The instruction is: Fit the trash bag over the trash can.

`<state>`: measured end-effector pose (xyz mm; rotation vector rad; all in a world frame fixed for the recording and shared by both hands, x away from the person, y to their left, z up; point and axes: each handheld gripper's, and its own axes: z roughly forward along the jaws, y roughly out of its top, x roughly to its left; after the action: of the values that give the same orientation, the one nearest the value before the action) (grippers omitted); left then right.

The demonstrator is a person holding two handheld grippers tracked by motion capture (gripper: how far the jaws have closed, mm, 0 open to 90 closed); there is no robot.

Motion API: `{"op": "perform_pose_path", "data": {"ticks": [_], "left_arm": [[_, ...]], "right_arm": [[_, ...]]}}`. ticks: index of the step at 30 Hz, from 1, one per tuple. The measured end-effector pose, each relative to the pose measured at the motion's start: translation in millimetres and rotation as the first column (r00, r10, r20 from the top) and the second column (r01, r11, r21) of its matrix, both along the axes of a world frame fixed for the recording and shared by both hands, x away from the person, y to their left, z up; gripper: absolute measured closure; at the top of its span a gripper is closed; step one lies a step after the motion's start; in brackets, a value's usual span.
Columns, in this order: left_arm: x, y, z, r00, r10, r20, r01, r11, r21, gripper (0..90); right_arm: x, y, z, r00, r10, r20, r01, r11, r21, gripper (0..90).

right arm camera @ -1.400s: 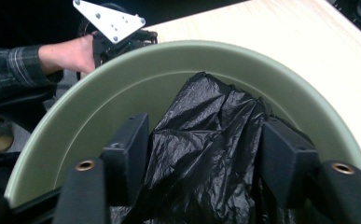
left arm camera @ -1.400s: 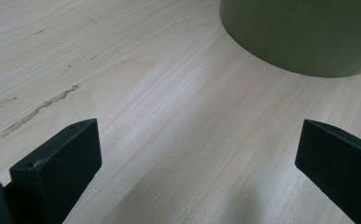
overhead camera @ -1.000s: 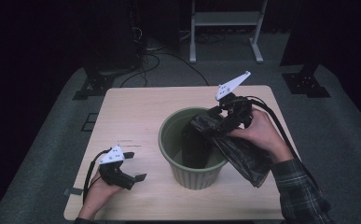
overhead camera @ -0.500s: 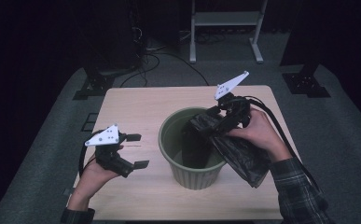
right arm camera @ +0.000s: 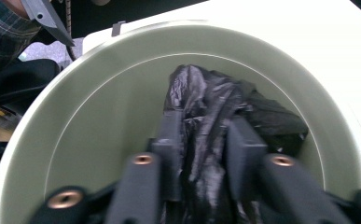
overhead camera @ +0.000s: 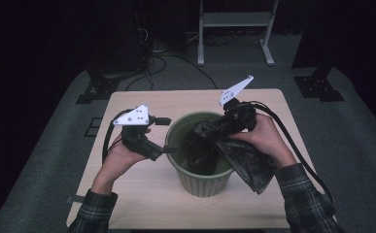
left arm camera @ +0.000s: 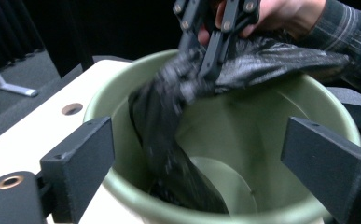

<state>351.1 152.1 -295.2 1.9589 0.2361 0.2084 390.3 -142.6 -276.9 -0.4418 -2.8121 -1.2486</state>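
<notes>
At the middle of the wooden table (overhead camera: 142, 194), found the green bin (overhead camera: 200, 183) standing upright, with the black bin bag (overhead camera: 247, 164) only partly inside. Held the right gripper (overhead camera: 206, 132) over the bin's right rim, with jaws just drawn closer and clamped on a bunched fold of the bag, pads pressing it from both sides in the right gripper view. Saw one end of the bag hanging down inside toward the bin's floor, and the rest spilling out over the right rim, under the right hand (overhead camera: 263, 138) and down the outer wall. Kept the left gripper (overhead camera: 169, 136) raised just beside the left rim, with jaws narrowed only slightly and wide apart, grasping nothing; looked past them into the bin in the left gripper view.

Judged the lining of the bin as barely begun. Done so far: bag brought to the bin, gripped, one end lowered in. Left to do, by the look of things: open the bag's mouth, take the free edge with the empty left gripper, push the body down inside, and fold the rim of the bag over the bin's edge all round.
</notes>
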Motion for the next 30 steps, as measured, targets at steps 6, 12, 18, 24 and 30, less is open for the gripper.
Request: {"op": "perform_pose_path", "data": {"ticks": [6,12,18,24,30], "left_arm": [[12.6,-18.1,1.6,0.9979,-0.064,-0.007,0.064,0.9979,0.005,17.1],[21.9,-39.0,1.8,0.9929,-0.118,-0.013,0.119,0.9909,0.064,36.4],[24.9,-40.2,0.0,0.993,-0.112,-0.038,0.115,0.9884,0.1,68.7],[26.0,-28.0,-0.8,0.9965,-0.072,-0.043,0.076,0.9917,0.104,82.1],[27.9,-14.5,-0.5,0.9983,-0.037,-0.046,0.041,0.9956,0.085,81.9]], "right_arm": [[0.5,3.1,-1.3,0.9993,0.037,-0.001,-0.037,0.999,0.01,83.7],[-0.1,8.2,6.3,0.9971,0.076,0.003,-0.076,0.997,0.027,83.8],[-1.6,10.6,11.2,0.9969,0.079,0.0,-0.079,0.997,0.022,73.7],[-1.3,-5.6,15.3,0.9995,0.028,0.011,-0.029,0.999,0.025,55.6],[-3.2,-36.9,13.3,0.9998,-0.017,0.002,0.017,0.999,0.041,45.3]]}}
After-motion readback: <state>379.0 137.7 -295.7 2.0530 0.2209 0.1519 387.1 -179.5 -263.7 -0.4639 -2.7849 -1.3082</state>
